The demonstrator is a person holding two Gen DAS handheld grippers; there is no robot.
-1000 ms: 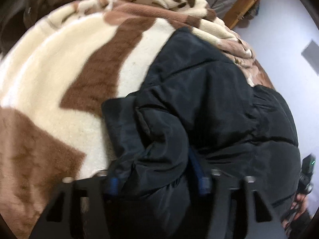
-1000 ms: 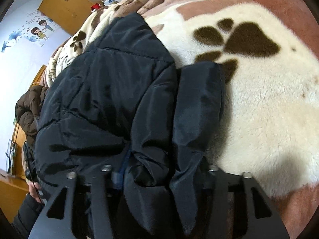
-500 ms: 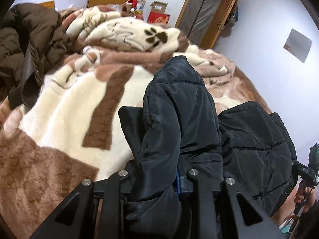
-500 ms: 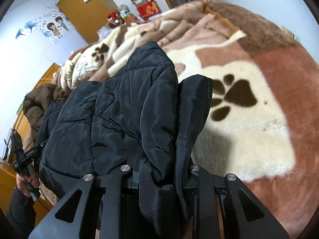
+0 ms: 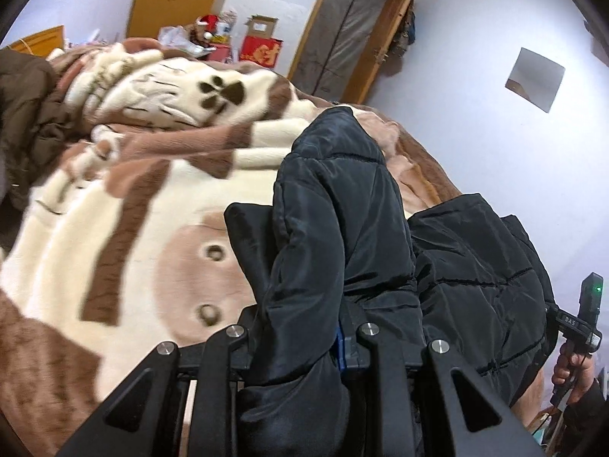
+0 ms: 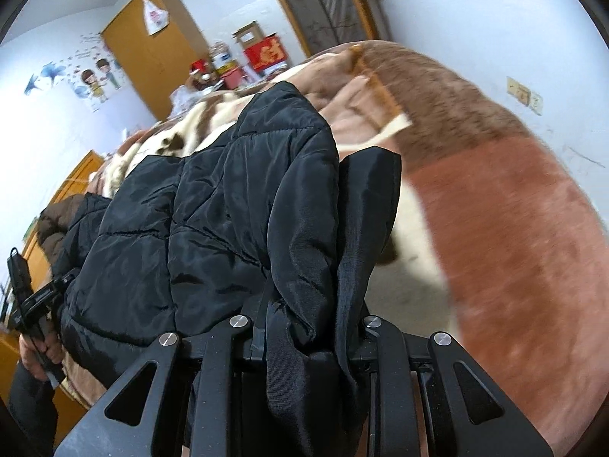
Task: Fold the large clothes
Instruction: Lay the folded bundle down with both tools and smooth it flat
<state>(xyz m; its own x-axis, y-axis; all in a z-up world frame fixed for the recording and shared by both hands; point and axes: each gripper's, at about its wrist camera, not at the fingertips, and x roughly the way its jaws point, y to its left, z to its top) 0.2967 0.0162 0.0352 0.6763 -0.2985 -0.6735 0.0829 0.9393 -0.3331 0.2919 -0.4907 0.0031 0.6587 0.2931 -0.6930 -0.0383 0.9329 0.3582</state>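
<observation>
Both wrist cameras sit close behind their fingers, looking low across the bed's paw-print blanket (image 5: pixel 125 205) toward the far door, sharing the black puffer jacket (image 6: pixel 228 209) bunched close between them.

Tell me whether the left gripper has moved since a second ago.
Yes. The left gripper, shut on the black jacket, has lifted and tilted up: the doorway now shows well down in its view.

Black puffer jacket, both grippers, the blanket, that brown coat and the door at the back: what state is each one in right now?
Black puffer jacket: lifted at one edge, bunched, the rest draped on the bed.
Left gripper: shut on the jacket's fabric.
Right gripper: shut on the jacket's fabric.
Paw-print blanket: spread over the bed, rumpled at the far end.
Brown coat: heaped, unfolded.
Door: shut.
</observation>
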